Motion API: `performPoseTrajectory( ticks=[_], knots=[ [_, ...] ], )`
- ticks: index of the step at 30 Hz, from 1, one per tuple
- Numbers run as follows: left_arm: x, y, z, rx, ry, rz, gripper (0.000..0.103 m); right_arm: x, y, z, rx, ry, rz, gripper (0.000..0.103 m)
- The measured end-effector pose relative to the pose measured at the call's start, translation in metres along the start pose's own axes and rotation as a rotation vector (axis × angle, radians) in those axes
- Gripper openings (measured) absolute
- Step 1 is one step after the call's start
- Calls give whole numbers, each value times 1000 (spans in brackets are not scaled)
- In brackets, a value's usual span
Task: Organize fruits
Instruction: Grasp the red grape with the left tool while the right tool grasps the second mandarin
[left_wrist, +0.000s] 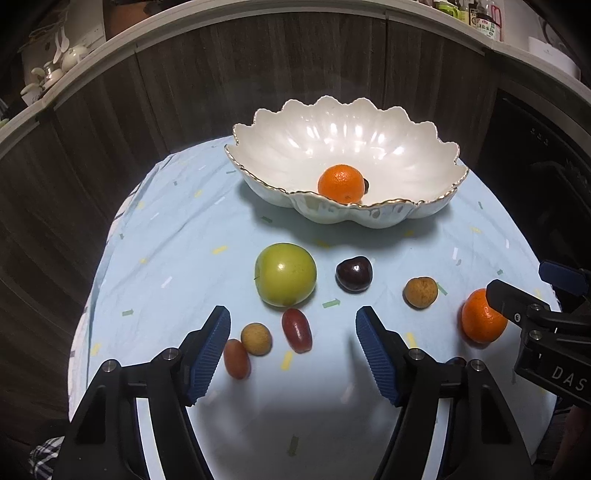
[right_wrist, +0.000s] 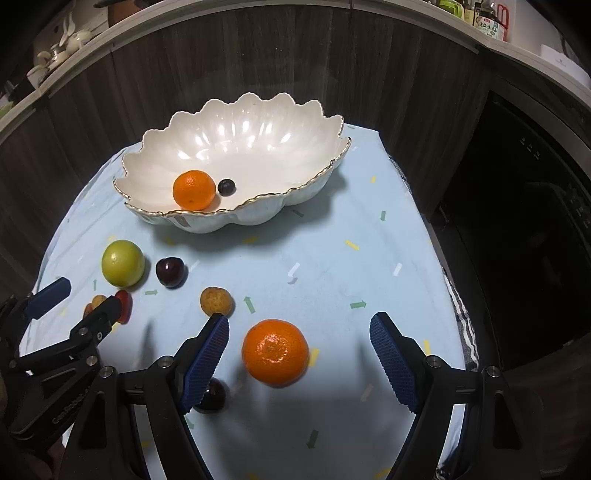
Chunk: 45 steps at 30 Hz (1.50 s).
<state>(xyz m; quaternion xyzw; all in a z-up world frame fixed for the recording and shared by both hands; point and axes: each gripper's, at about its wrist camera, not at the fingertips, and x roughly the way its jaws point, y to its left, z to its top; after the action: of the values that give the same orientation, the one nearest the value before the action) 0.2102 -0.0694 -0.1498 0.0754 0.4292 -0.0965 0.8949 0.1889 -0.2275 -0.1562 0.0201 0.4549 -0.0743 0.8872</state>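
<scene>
Only in right wrist view: blueberry (right_wrist: 226, 187) beside orange (right_wrist: 194, 189).

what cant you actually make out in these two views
- Left wrist view: small dark fruit in the bowl, mostly hidden behind the orange.
- Right wrist view: dark fruit, partly covered by the right tool's finger.
- Right wrist view: small fruits, partly hidden behind the left tool.
- Both views: shelf bottle labels, too small.

mandarin (right_wrist: 194, 189) in bowl (right_wrist: 236, 147), apple (right_wrist: 123, 263) before bowl
</scene>
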Motion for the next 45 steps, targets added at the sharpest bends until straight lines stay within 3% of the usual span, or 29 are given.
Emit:
performPoseTrajectory(
  ticks=[10, 17, 26, 31, 37, 40, 45],
  knots=[
    [12, -4, -6, 3, -14, -11, 63, 12, 0, -6, -8, 14, 7, 79],
    [21, -8, -8, 5, 5, -34, 54, 15, -1, -6, -5, 7, 3, 79],
    [29, -10, -10, -6, 25, -44, 53, 25, -3, -8, 3, 32, 20, 76],
    [35, -12, -11, -9, 43, -42, 47, 29, -3, -8, 2, 34, 29, 75],
    [40, -8, -12, -24, 51, -39, 44, 33, 2, -10, -16, 46, 49, 68],
    [41, -8, -14, -18, 52, -32, 42, 39, 2, -12, -13, 71, 69, 58],
    [42, -7, -14, -20, 52, -23, 30, 39, 5, -13, -23, 67, 98, 47]
  ],
)
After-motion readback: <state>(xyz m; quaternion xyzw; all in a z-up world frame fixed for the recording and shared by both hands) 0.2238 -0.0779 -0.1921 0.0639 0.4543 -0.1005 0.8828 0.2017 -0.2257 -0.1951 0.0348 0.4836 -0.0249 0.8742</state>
